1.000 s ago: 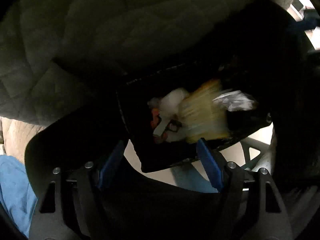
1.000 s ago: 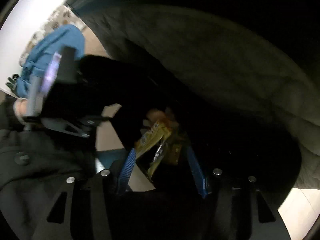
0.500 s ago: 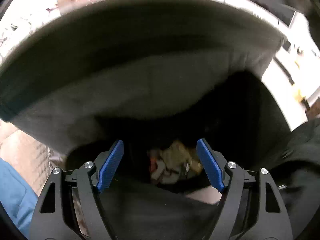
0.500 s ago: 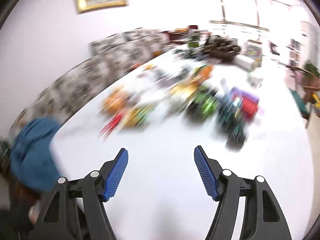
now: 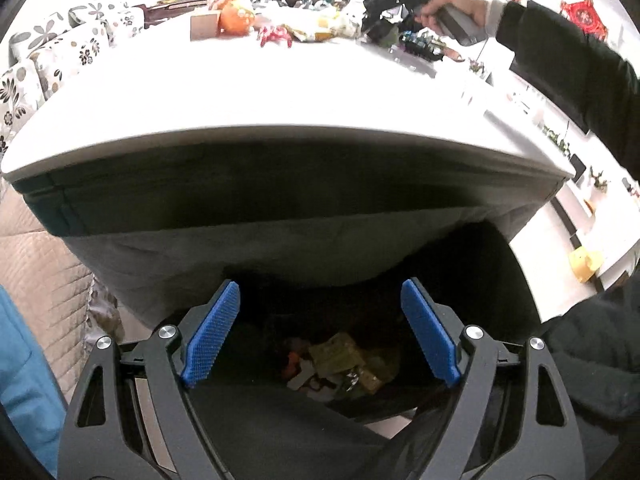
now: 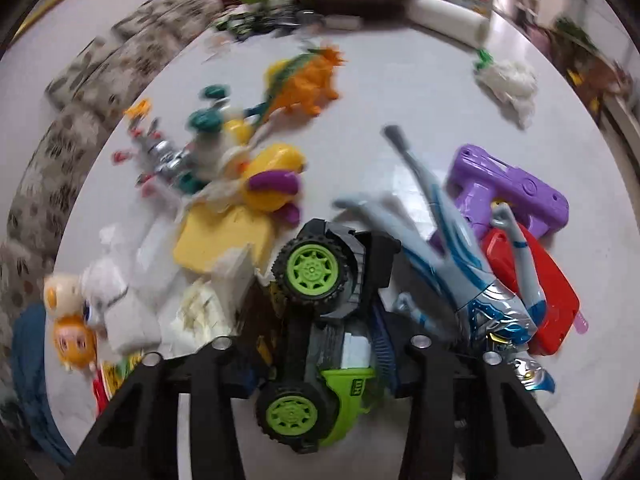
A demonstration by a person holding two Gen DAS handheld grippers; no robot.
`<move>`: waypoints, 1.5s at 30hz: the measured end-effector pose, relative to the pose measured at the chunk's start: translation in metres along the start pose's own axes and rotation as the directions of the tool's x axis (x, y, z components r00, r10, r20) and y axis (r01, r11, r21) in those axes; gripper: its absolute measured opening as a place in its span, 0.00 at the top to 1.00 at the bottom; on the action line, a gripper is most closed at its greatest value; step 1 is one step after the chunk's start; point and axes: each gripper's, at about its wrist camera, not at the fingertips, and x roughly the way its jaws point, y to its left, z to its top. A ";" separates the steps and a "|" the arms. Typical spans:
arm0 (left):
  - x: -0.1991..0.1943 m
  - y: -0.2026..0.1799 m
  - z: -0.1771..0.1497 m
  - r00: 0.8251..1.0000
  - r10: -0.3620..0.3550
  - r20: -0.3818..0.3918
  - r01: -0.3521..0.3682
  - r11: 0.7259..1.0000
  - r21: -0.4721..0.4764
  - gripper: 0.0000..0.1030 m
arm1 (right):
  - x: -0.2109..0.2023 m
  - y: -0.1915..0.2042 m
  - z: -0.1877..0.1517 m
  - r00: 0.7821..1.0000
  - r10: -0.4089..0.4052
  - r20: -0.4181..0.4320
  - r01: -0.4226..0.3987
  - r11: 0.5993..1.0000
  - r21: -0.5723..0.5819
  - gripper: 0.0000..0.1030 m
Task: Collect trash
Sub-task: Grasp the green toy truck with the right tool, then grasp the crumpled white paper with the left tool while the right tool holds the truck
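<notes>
Tabletop [image 5: 240,92] glare-bright, deep shadow beneath; right wrist view motion-blurred; fisheye bending, dark corners.

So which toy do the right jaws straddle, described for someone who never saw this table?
On the white table, look at the toy heap at its near end, right in front of the right gripper. It is the black toy truck lying on its side, between the closing jaws. Its lime-green wheels and green cab set it apart from the silver-blue figure beside it.
</notes>
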 end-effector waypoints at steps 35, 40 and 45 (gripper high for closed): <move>0.140 -0.073 0.306 0.990 0.077 0.122 -0.080 0.996 0.027 0.71 | -0.184 -0.091 -0.292 0.858 0.397 0.327 -0.418 0.908 -0.008 0.59; 0.005 -0.090 0.230 0.955 -0.097 0.280 0.063 0.990 0.130 0.70 | -0.205 -0.063 -0.307 0.845 0.426 0.323 -0.420 0.903 -0.092 0.59; -0.085 -0.101 0.126 0.947 -0.108 0.303 0.035 0.971 0.237 0.70 | -0.226 -0.036 -0.328 0.835 0.457 0.306 -0.429 0.889 -0.158 0.59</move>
